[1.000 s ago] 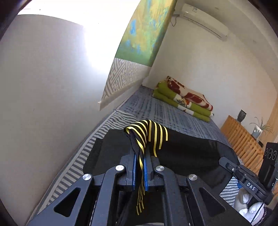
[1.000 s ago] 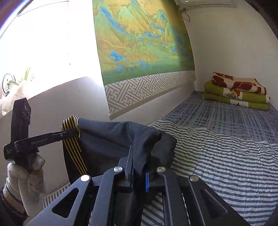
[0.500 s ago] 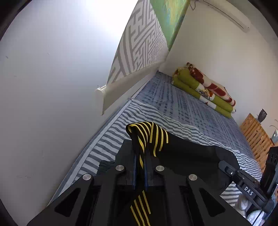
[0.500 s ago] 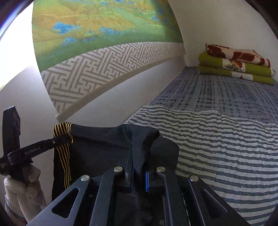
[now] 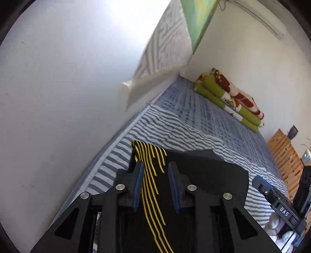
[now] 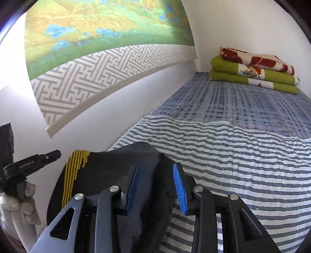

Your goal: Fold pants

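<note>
- The striped bed cover (image 6: 223, 155) is the landmark, running along the white wall (image 5: 58, 97).
- The black pants (image 5: 204, 171) with yellow stripes lie on the cover's near end.
- The left gripper (image 5: 155, 169) has just been opening; its pads stand apart around the striped fabric, no longer pinching it.
- The right gripper (image 6: 155, 173) has also just been opening, its pads parted over the dark cloth.

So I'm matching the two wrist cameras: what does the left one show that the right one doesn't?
Only left wrist: an air conditioner, a wooden rack and a vase.
Only right wrist: the painting face on, and the gloved left hand.
Both: the pants lying between open jaws that have just been opening, the striped sheet, folded blankets.
</note>
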A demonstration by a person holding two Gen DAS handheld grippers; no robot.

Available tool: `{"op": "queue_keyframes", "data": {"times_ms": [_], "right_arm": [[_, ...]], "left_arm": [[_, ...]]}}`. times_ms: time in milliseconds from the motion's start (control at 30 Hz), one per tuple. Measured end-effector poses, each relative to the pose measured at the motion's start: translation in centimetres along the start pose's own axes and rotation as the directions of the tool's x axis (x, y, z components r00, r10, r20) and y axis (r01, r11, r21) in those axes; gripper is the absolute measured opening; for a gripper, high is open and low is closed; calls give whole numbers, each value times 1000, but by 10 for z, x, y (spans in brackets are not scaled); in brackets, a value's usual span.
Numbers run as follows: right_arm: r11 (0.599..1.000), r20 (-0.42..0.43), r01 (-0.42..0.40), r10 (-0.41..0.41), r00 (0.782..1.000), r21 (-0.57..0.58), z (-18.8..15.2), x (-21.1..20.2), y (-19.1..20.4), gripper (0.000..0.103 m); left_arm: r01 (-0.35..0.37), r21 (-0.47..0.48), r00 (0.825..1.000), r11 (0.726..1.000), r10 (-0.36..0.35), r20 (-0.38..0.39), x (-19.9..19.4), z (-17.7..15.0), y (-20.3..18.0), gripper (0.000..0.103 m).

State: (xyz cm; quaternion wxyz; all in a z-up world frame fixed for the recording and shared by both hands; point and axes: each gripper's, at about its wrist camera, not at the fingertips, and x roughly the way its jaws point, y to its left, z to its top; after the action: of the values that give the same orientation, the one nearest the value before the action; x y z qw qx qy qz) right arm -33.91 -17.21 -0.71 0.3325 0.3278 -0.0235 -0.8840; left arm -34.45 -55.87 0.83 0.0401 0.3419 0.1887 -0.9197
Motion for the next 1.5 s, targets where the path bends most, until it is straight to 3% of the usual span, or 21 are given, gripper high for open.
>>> {"op": "queue_keyframes", "data": {"times_ms": [67, 200, 367, 500, 633, 700, 833, 867, 967, 1100, 1233, 1400, 1500], "right_arm": [[998, -13, -33, 32, 999, -45, -5, -1, 14, 32], [991, -43, -9, 3, 999, -132, -27, -5, 35, 32], [975, -139, -33, 2, 990, -219, -74, -20, 47, 32], [954, -188, 29, -89, 978, -297, -117, -42, 50, 32], [976, -329, -14, -60, 943, -218, -148, -73, 30, 32], [985, -352, -5, -57, 934, -175, -159, -102, 17, 32], [991, -333, 1, -47, 942, -136, -175, -175, -1, 32], [990, -319, 11, -56, 946, -139, -178, -194, -3, 32], [989, -281, 21, -61, 958, -143, -186, -254, -8, 32], [989, -235, 22, -56, 970, -144, -195, -331, -9, 33], [982, -181, 39, -73, 981, -185, -208, -400, -2, 34], [988, -117, 62, -79, 990, -142, -230, -473, -10, 39], [989, -87, 104, -113, 990, -101, -251, -507, -20, 40]], "left_arm": [[8, 22, 1000, 1000, -7, -27, 5, -11, -15, 27], [-15, 56, 997, 998, 20, -79, 6, -36, -32, 27], [-114, 97, 986, 989, 125, -111, -23, -79, -35, 28], [-147, 84, 972, 986, 160, -174, -53, -119, -31, 30], [-163, 62, 965, 985, 172, -200, -97, -165, -41, 30], [-155, 78, 967, 985, 167, -193, -122, -187, -59, 30], [-147, 113, 975, 983, 164, -153, -183, -226, -106, 31], [-148, 130, 975, 980, 167, -145, -223, -244, -110, 31], [-138, 171, 980, 976, 159, -119, -278, -276, -153, 32], [-158, 229, 983, 961, 176, -57, -342, -306, -209, 38], [-135, 253, 989, 958, 145, -22, -397, -333, -256, 39], [-78, 258, 997, 963, 78, 9, -456, -381, -297, 60], [-56, 267, 998, 962, 57, 3, -478, -422, -309, 60]]}}
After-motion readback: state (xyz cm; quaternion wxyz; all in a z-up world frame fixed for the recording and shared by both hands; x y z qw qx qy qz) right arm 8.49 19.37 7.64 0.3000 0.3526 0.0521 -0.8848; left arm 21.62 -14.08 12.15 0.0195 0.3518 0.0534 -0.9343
